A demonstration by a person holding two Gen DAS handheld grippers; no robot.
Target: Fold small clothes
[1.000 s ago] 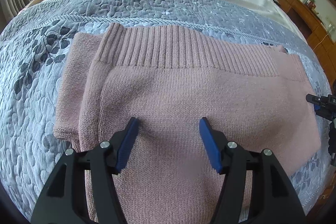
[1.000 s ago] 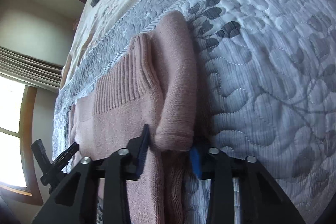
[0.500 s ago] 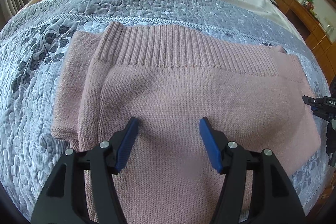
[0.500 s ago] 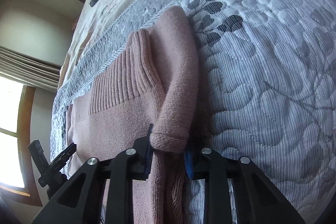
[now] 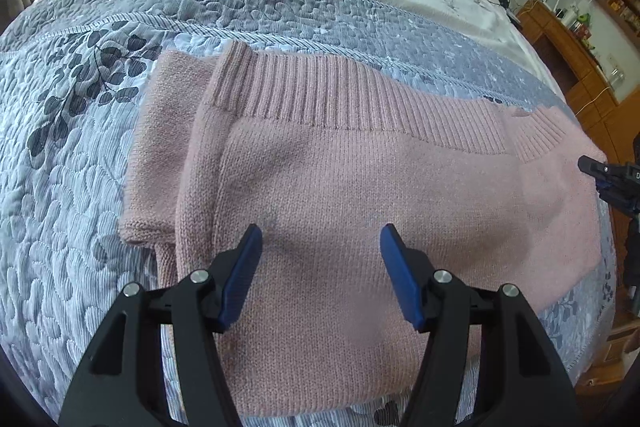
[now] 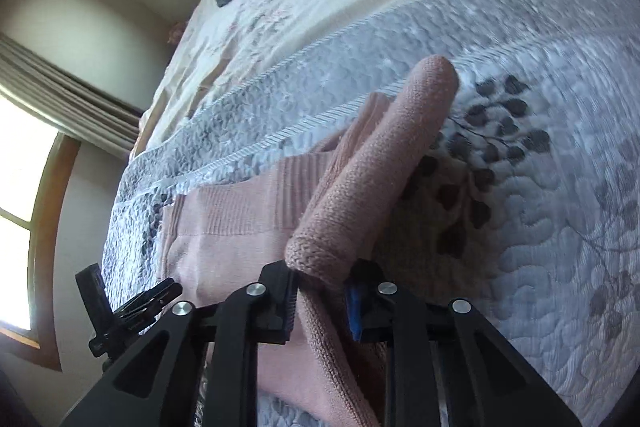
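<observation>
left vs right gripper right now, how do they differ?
The left gripper is open; the right gripper is shut on the sleeve cuff. The left one hovers over the pink sweater body holding nothing; the right one has the sleeve raised off the grey quilt. Both have black frames with blue pads.

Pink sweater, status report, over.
Left gripper open over pink sweater. Right gripper shut on sleeve cuff, lifted off quilt. Nothing in the way.

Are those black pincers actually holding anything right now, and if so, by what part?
The right gripper pinches the pink sweater by the cuff end of its sleeve. The left gripper is open, holding nothing.
</observation>
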